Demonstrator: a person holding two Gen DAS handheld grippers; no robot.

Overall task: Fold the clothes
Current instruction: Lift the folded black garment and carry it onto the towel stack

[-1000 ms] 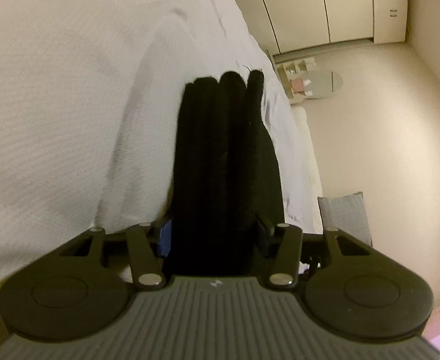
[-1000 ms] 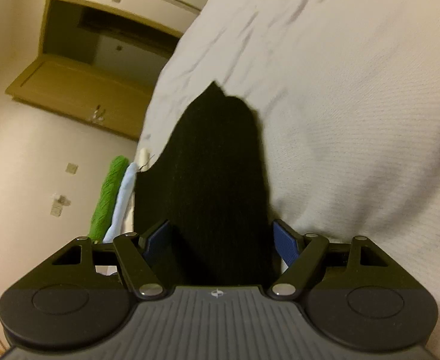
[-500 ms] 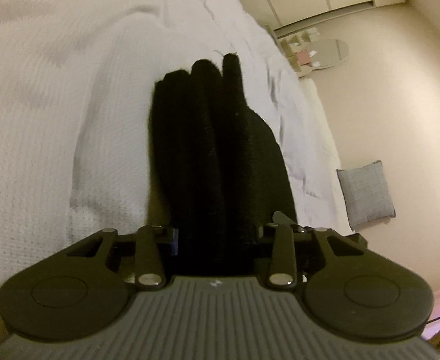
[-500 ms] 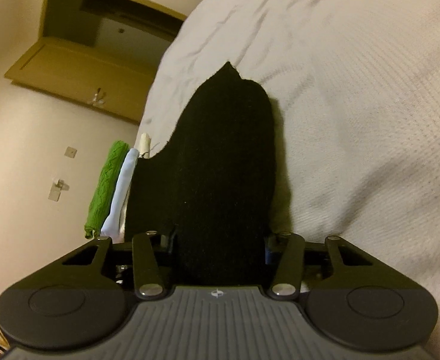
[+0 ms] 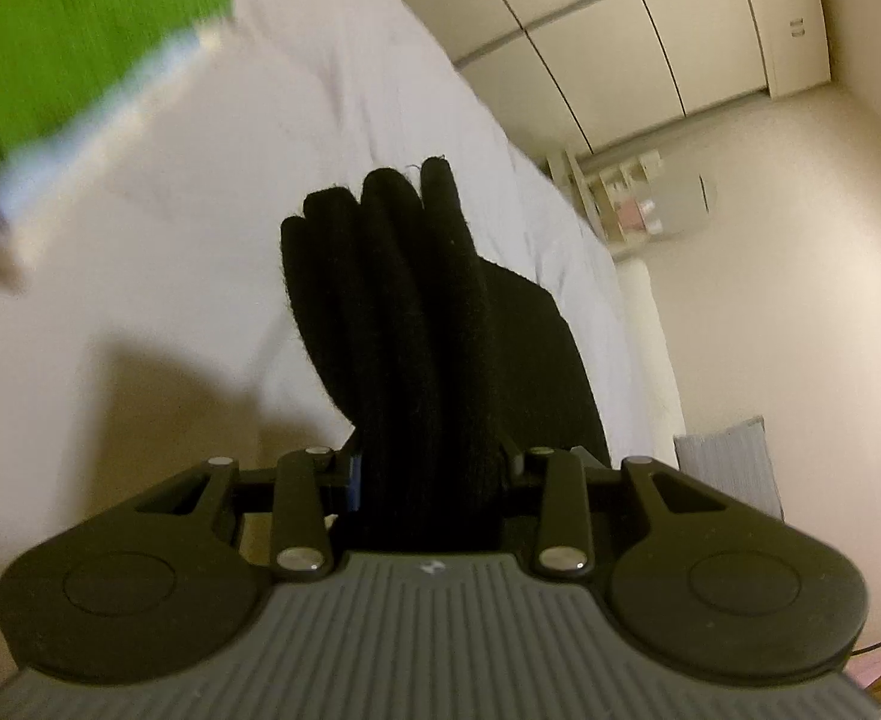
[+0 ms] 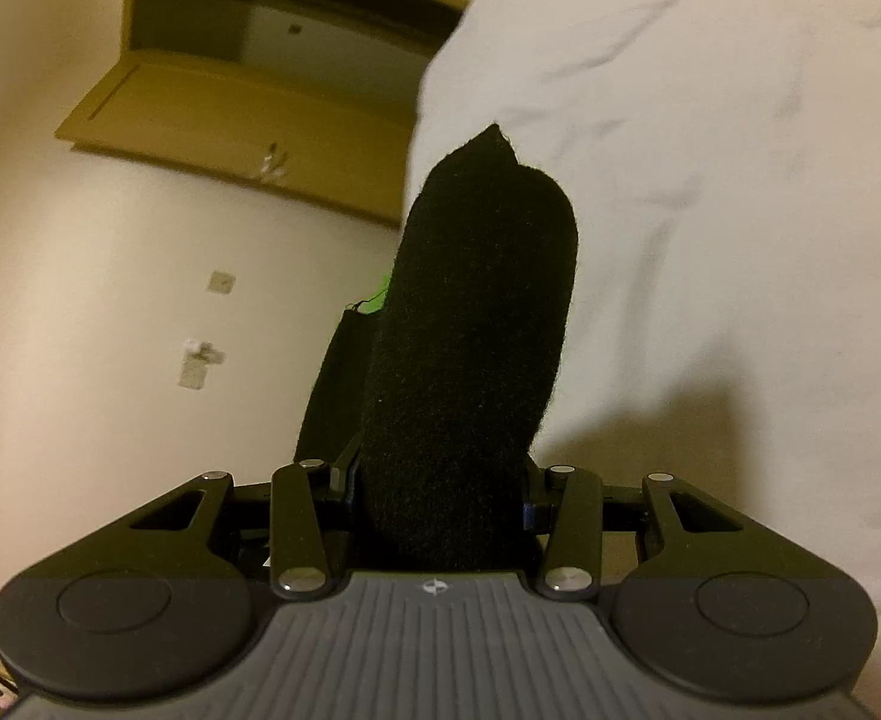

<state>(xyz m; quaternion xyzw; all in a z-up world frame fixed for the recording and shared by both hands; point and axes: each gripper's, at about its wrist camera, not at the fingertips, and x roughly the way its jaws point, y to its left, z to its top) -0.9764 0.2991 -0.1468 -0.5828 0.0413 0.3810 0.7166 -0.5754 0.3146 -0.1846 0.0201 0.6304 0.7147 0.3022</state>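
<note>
A folded black knit garment (image 5: 404,324) is clamped in my left gripper (image 5: 431,468), its layered edge sticking out forward above the white bed cover (image 5: 332,96). My right gripper (image 6: 440,480) is shut on the other end of the same black garment (image 6: 476,324), which bulges out between the fingers and hides them. Both grippers hold it lifted off the bed. A blurred stack of folded clothes, green on top (image 5: 80,18), shows at the upper left of the left wrist view.
The white bed (image 6: 710,150) fills the right of the right wrist view. Beyond it are a wooden desk niche (image 6: 248,78), wardrobe doors (image 5: 650,30), a small shelf with a mirror (image 5: 650,204) and a grey cushion (image 5: 734,462) on the floor.
Both grippers have lifted the black garment and swung it sideways. The green folded stack has come into the left wrist view. The right gripper closed tighter on the cloth.
</note>
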